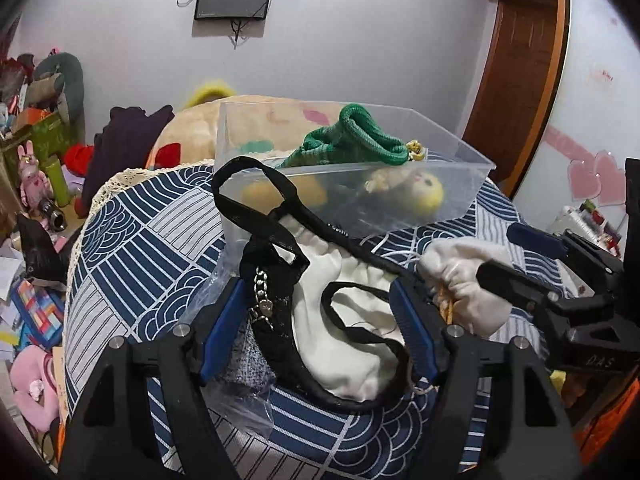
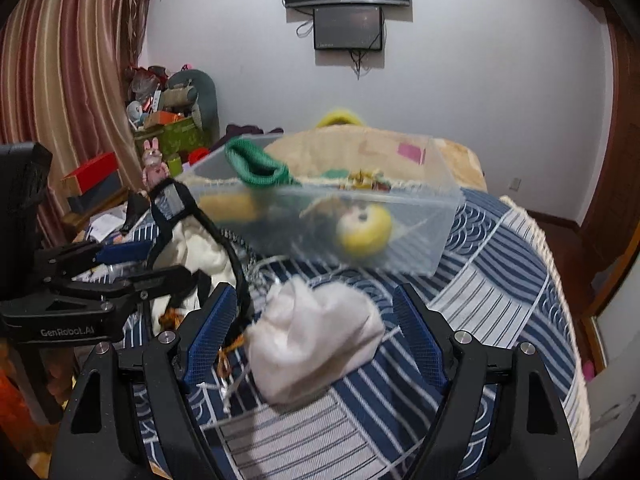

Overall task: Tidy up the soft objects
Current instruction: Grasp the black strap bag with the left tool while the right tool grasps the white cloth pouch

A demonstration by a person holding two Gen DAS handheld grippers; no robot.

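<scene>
Left gripper point(image 1: 320, 320) is sitting wide open, jaws straddling the white pouch with black trim point(image 1: 344, 320) without pinching it; the pouch's black strap point(image 1: 256, 188) is looping up toward 11 o'clock against the near wall of the clear plastic bin point(image 1: 472, 176). Right gripper point(image 2: 316, 328) is also gaping wide, holding nothing; a small white cloth bundle point(image 2: 316, 340) is lying between its jaws on the blue patterned bedspread point(image 2: 500, 280), though this view is motion-blurred so contact with the pads is hard to call.

Outward at 12 o'clock the bin is resting on the bedspread, already holding a green knit item point(image 1: 360, 140) draped over its rim, a yellow-headed doll point(image 1: 424, 192) and a yellow plush piece point(image 1: 260, 196); so part of the sorting is looking done. Still out of the bin: the pouch and the cloth bundle, both just beside its near wall. Clear plastic wrap point(image 1: 232, 392) is lying under the pouch at 7 o'clock. Judging from that, two items are waiting to go in; neither is gripped yet.
</scene>
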